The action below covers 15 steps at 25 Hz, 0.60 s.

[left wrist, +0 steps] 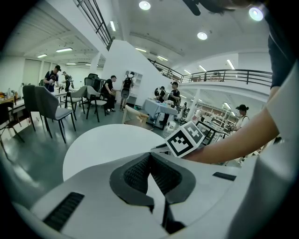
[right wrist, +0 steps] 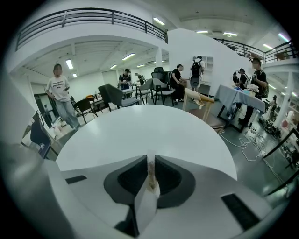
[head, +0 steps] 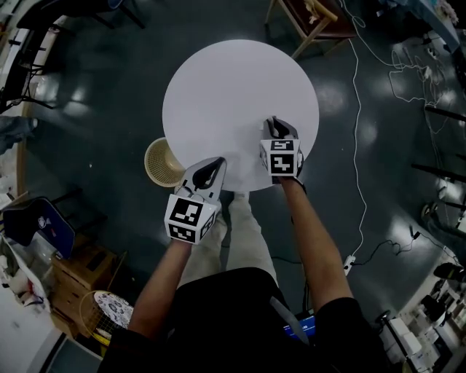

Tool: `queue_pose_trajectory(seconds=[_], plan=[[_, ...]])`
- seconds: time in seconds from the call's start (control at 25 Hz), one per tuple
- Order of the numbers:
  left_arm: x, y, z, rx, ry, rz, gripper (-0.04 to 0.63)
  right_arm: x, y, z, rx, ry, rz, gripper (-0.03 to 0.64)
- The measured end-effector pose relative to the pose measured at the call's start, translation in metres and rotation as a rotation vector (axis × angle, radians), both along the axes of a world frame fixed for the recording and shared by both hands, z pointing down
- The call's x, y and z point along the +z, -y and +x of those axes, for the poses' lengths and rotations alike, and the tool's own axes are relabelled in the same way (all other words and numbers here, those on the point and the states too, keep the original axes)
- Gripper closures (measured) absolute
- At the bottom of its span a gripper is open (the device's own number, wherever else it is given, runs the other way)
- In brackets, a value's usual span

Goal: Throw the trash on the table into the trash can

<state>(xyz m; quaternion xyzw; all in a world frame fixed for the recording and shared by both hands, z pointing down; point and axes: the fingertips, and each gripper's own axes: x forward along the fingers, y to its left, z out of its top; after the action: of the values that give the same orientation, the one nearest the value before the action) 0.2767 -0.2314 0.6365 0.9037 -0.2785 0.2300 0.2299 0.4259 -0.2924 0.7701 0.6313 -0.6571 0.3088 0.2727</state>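
Note:
The round white table (head: 233,95) shows no trash on its top. My right gripper (head: 274,125) hovers over the table's near right edge. In the right gripper view it (right wrist: 150,158) is shut on a white paper scrap (right wrist: 148,196) with a brown stain, which stands upright between the pads. My left gripper (head: 213,169) is at the table's near left edge, just right of the woven trash can (head: 164,162) on the floor. In the left gripper view its jaws (left wrist: 150,156) meet at the tips, and I see nothing held.
A wooden chair (head: 313,22) stands beyond the table. A white cable (head: 357,131) runs along the floor at the right. A blue-seated chair (head: 44,226) and boxes sit at the left. Several people and chairs (left wrist: 51,107) are in the background.

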Motion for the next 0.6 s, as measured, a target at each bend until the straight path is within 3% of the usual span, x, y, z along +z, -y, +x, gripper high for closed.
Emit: queue_pose_trajectory(seconds=[0.2, 0.6], plan=[[-0.001, 0.000, 0.001, -0.009, 0.002, -0.003, 0.589, -0.004, -0.007, 0.005, 0.025, 0.024, 0.005, 0.589], [-0.020, -0.005, -0.010, -0.027, -0.001, 0.009, 0.589, -0.037, -0.025, -0.008, 0.005, 0.068, 0.027, 0.592]])
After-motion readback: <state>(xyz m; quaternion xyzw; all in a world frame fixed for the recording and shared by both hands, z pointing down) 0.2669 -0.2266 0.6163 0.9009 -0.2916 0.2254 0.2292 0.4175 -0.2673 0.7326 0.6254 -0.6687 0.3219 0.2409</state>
